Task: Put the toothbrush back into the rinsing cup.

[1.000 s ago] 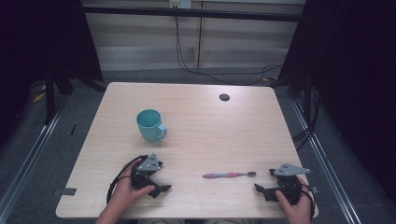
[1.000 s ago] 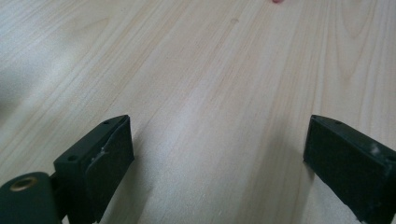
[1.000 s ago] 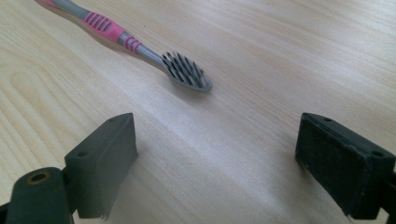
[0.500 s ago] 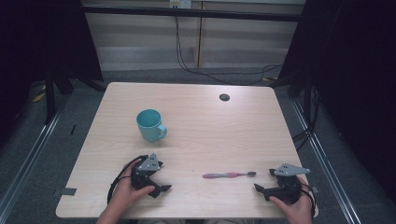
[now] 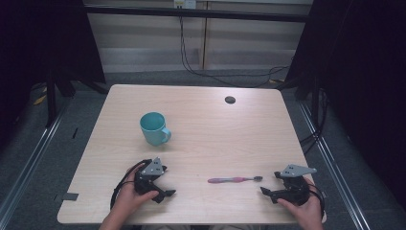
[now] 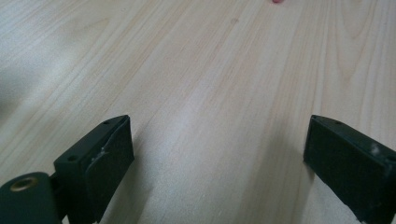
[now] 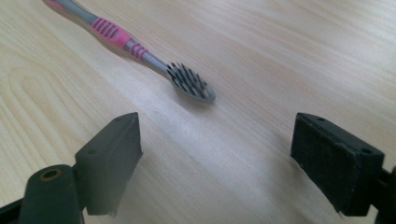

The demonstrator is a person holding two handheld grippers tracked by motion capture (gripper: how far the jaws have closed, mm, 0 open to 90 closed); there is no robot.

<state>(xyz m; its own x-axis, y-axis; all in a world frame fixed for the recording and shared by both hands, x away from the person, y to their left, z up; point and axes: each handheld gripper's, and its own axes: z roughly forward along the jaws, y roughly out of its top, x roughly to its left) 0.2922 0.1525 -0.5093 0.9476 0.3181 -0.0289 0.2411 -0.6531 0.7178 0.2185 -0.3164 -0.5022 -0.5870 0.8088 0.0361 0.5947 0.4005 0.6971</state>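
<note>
A pink and grey toothbrush (image 5: 234, 179) lies flat near the table's front edge, its bristle head pointing right. In the right gripper view the toothbrush (image 7: 126, 42) has its head just ahead of the jaws. My right gripper (image 5: 269, 184) rests on the table just right of that head. It is open, its jaws have just been closing a little, and nothing is between them (image 7: 217, 158). My left gripper (image 5: 166, 184) sits at the front left, open over bare wood (image 6: 217, 158). A teal cup (image 5: 154, 128) stands upright behind it.
A small dark round grommet (image 5: 230, 99) sits in the tabletop at the back right. The wooden table (image 5: 206, 139) is bordered by dark floor, black frame posts at both sides and cables hanging behind the far edge.
</note>
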